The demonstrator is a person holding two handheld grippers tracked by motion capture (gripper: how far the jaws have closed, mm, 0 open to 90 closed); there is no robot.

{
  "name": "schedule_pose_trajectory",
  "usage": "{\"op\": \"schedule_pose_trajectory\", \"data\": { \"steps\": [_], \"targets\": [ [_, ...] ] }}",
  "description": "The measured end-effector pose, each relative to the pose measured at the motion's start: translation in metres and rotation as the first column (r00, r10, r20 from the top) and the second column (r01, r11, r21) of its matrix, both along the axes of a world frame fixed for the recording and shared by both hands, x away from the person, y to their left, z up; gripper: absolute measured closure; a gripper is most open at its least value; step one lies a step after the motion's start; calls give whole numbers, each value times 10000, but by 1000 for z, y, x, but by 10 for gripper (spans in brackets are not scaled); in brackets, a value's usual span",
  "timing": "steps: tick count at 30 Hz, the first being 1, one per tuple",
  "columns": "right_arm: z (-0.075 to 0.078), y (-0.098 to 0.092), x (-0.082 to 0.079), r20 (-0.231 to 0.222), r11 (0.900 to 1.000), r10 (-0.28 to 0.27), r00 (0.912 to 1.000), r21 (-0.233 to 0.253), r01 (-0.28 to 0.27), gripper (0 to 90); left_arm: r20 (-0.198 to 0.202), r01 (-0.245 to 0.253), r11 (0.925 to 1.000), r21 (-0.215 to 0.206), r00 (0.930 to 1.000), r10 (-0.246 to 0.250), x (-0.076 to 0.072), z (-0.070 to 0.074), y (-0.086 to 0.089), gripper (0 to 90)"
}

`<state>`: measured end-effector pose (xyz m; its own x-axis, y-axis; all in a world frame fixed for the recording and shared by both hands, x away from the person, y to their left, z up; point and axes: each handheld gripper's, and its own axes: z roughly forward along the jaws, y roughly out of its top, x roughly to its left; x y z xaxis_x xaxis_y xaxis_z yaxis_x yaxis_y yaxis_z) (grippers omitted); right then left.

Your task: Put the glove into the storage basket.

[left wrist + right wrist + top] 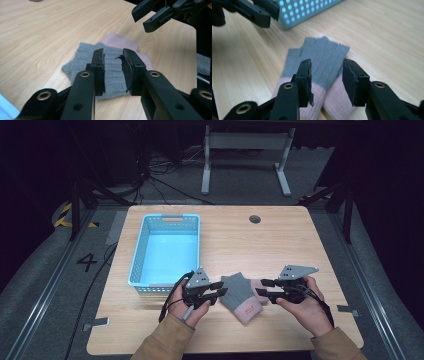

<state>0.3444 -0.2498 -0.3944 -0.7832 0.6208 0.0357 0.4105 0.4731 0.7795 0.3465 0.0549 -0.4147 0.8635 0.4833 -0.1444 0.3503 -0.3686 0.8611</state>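
Grey knitted glove with pink cuff (240, 296): flat between both tongs | cuff label unreadable | left tongs (220, 292) apart | right tongs (262, 287) apart

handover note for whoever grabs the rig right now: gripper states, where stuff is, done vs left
Left gripper: open, fingers at the grey end of the glove, holding nothing.
Right gripper: open, fingers at the glove's pink cuff side, holding nothing.
Glove: grey with a pink cuff, flat on the table between the two grippers; a second pink piece seems to lie under it.
Blue basket: at the table's left, nothing in it.
Done: both grippers lined up on the glove.
Left: grasp it; it probably goes into the basket.
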Motion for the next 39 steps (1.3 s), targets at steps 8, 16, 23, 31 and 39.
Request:
{"op": "schedule_pose_trajectory", "data": {
  "steps": [8, 16, 23, 31, 39],
  "targets": [
    [-18, -3, -6, -770, 9992, 66, 9970, -377, -95, 563, -96, 127, 9996, 247, 9999, -124, 1, -5, -2, 737],
    [-35, 2, -12, -1385, 9949, 253, 9900, -934, -385, 510, -155, 47, 9994, 350, 9999, -42, 3, -10, -3, 732],
    [-44, 4, -17, -1625, 9895, 302, 9863, -1345, -524, 491, -194, 103, 9991, 408, 9998, -95, 4, -11, -3, 731],
    [-44, 2, -19, -1651, 9841, 455, 9852, -1621, -726, 523, -329, 155, 9977, 659, 9994, -133, 3, -15, -5, 731],
    [-47, -2, -19, -1690, 9743, 502, 9843, -2084, -855, 662, -608, 68, 9944, 1054, 9982, -3, 1, -27, -7, 738]
  ]
}}
